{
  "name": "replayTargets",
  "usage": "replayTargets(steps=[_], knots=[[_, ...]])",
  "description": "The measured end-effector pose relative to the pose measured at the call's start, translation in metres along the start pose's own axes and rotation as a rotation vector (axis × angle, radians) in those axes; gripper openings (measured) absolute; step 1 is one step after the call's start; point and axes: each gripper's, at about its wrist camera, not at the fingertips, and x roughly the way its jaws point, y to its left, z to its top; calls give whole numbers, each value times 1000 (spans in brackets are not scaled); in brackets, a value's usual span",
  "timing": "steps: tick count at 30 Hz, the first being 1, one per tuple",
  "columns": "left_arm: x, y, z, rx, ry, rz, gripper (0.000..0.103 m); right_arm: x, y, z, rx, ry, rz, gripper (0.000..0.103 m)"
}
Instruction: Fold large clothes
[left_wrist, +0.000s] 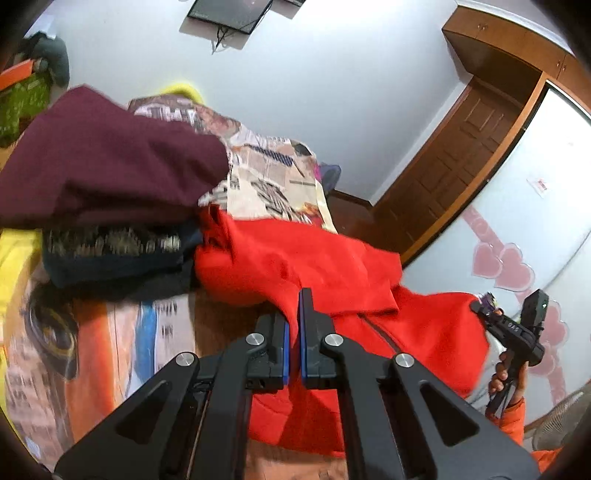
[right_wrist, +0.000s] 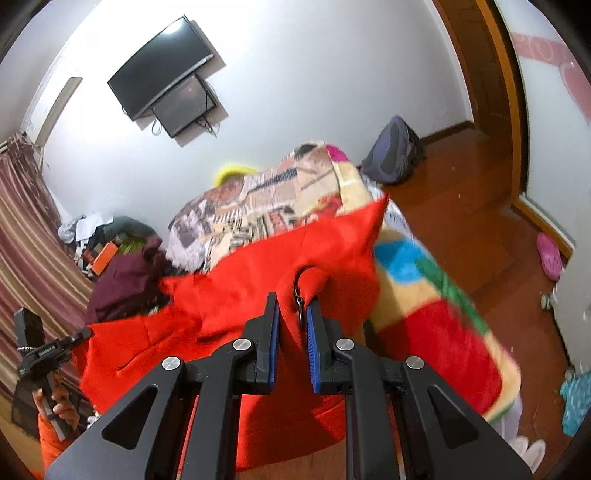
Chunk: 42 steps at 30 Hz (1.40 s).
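A red garment (left_wrist: 332, 266) with a zipper hangs stretched between the two grippers above a bed, its lower part falling out of sight behind the gripper bodies. The left gripper (left_wrist: 294, 325) is clenched on a fold of the red cloth, which rises between its blue pads. The right gripper (right_wrist: 292, 325) also grips the red cloth, close to the metal zipper pull (right_wrist: 298, 301), with a thick bunch of fabric between its fingers. In the left wrist view the right gripper shows small at the far edge, held by a hand (left_wrist: 508, 373) in an orange sleeve; its tip is lost behind the red cloth.

The bed is covered by a patterned blanket (right_wrist: 424, 288) in cream, red, blue and green, blurred in both views. To the left on it lies a maroon garment (left_wrist: 103, 162) atop a dark folded stack (left_wrist: 110, 254); what the stack holds is hard to make out. Something yellow (right_wrist: 236, 173) peeks from behind the blanket, mostly hidden. Beyond are a white wall with two dark screens (right_wrist: 162, 74), a striped curtain (right_wrist: 33, 229), a grey backpack (right_wrist: 395, 151) on the wooden floor and a pink slipper (right_wrist: 550, 256).
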Motion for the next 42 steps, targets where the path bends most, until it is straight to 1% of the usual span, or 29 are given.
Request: replayTargets(steps=[3, 7, 10, 12, 14, 17, 18, 19, 20, 21, 22, 23, 24, 25, 26, 27, 28, 30, 31, 32, 35, 39, 42], knots=[[22, 0, 27, -9, -13, -3, 2, 17, 2, 25, -33, -19, -18, 12], [66, 0, 73, -21, -24, 5, 2, 54, -1, 62, -55, -23, -54, 12], [104, 2, 100, -5, -29, 59, 2, 82, -9, 85, -34, -11, -67, 12], [131, 10, 115, -11, -17, 97, 2, 105, -14, 98, -13, 9, -74, 12], [157, 20, 126, -17, 4, 130, 2, 123, -22, 106, 5, 27, -83, 12], [192, 37, 136, -20, 36, 213, 2, 154, -35, 111, 34, 67, -106, 13], [199, 41, 136, -21, 44, 229, 2, 161, -39, 112, 44, 74, -114, 13], [210, 45, 137, -18, 53, 253, 2, 168, -44, 112, 55, 85, -119, 17], [215, 48, 136, -14, 61, 264, 3, 174, -47, 113, 67, 93, -125, 17], [219, 49, 137, -6, 70, 267, 8, 178, -50, 113, 80, 98, -138, 17], [220, 48, 137, 4, 69, 267, 9, 179, -52, 114, 89, 98, -149, 20], [220, 44, 136, 22, 58, 274, 10, 179, -52, 115, 95, 92, -155, 26], [218, 40, 137, 49, 44, 287, 17, 176, -51, 115, 93, 78, -167, 29], [215, 34, 138, 81, 27, 301, 33, 174, -50, 117, 86, 65, -179, 33], [210, 28, 138, 106, 4, 310, 42, 167, -46, 118, 65, 40, -192, 36], [206, 24, 139, 122, -15, 310, 54, 160, -40, 119, 36, 20, -199, 38], [201, 17, 137, 148, -40, 308, 58, 158, -36, 123, 15, 9, -201, 42], [196, 8, 134, 176, -31, 295, 58, 147, -26, 123, -27, -3, -192, 49], [195, 5, 131, 182, -16, 288, 59, 148, -23, 126, -41, -1, -192, 55], [195, 3, 128, 185, -4, 281, 60, 142, -18, 124, -64, 5, -193, 59], [193, -2, 110, 186, 34, 274, 64, 133, -9, 113, -114, 39, -188, 63], [195, 1, 74, 157, 100, 270, 67, 126, -7, 87, -138, 125, -168, 64], [199, 3, 43, 157, 159, 284, 67, 124, -8, 60, -162, 182, -194, 64]])
